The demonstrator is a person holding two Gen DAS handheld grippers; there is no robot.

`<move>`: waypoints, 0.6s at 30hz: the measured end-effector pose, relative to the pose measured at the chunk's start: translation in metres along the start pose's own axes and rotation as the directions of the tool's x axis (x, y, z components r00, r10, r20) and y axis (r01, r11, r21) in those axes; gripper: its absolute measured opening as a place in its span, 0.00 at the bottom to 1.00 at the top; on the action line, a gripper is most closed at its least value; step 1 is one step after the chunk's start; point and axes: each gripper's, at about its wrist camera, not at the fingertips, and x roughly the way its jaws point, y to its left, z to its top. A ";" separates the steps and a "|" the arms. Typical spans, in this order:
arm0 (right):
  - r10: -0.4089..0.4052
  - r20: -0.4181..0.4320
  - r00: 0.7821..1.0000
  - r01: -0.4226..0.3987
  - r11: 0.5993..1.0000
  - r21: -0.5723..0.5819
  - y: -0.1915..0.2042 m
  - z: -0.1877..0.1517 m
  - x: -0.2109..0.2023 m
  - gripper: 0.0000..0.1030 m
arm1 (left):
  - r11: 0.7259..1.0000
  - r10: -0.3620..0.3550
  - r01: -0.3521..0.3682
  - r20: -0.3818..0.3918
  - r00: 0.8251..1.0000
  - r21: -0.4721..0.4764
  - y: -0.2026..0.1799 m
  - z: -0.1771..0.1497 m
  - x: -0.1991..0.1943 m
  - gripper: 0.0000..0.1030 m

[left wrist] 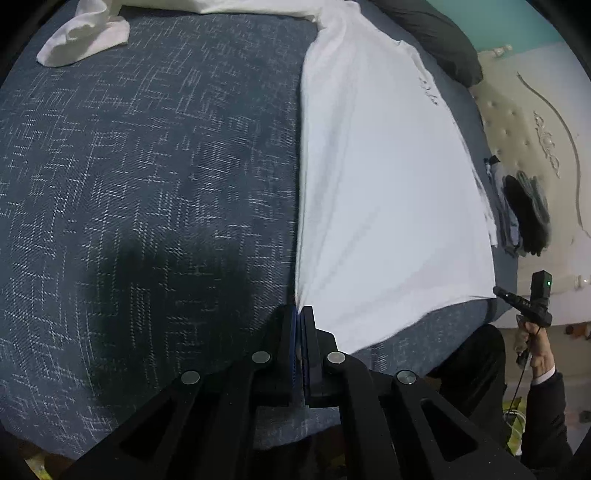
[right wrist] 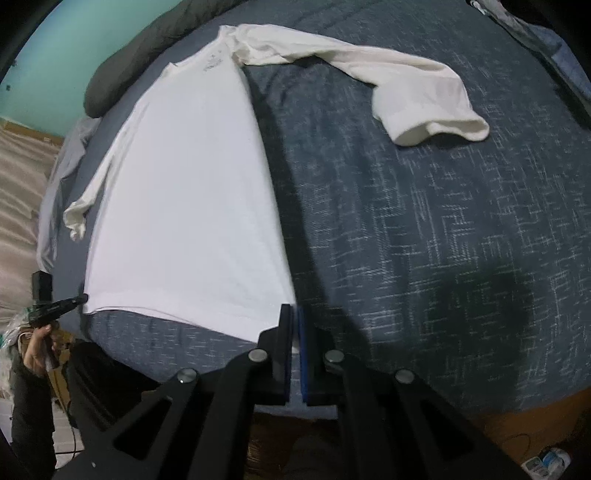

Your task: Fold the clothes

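The white long-sleeved shirt lies spread flat on the blue bed cover. In the left wrist view the body of the shirt is smooth and reaches from the claw up toward the far side of the bed, and one sleeve lies out to the upper left, not folded in. The left claw is pressed together, and the bottom corner of the shirt is pinched between its pads. At the right edge of this view a hand holds the other tool at the opposite bottom corner. A small pile of dark clothes lies by the cream headboard.

In the right wrist view the same shirt fills the left part of the bed cover. The long sleeve stretches to the upper right, and the other sleeve lies along the left side of the body. The right claw is also closed, with the hem corner of the shirt between its pads. I judge that the folding is only at its start: the shirt is laid out and both bottom corners are taken, but no fold is made yet, and both sleeves and the body are left to do.
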 end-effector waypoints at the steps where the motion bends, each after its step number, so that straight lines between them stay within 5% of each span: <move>1: -0.002 -0.008 1.000 0.002 1.000 0.001 0.000 0.000 0.004 0.03 | 1.000 0.006 -0.007 -0.004 1.000 -0.004 0.000 0.001 0.004 0.02; 10: 0.028 -0.047 0.999 -0.027 0.999 0.022 -0.001 -0.001 0.014 0.06 | 0.999 0.049 -0.049 0.035 0.998 -0.010 -0.014 0.005 -0.006 0.09; 16: 0.040 0.034 0.999 -0.041 0.999 0.019 -0.005 0.016 -0.018 0.12 | 0.996 0.089 -0.091 0.118 0.989 0.014 -0.036 0.015 -0.028 0.32; 18: 0.031 0.086 0.996 -0.036 0.998 0.049 -0.013 0.029 -0.030 0.20 | 0.994 0.102 -0.108 0.152 0.983 0.030 -0.009 -0.021 -0.061 0.37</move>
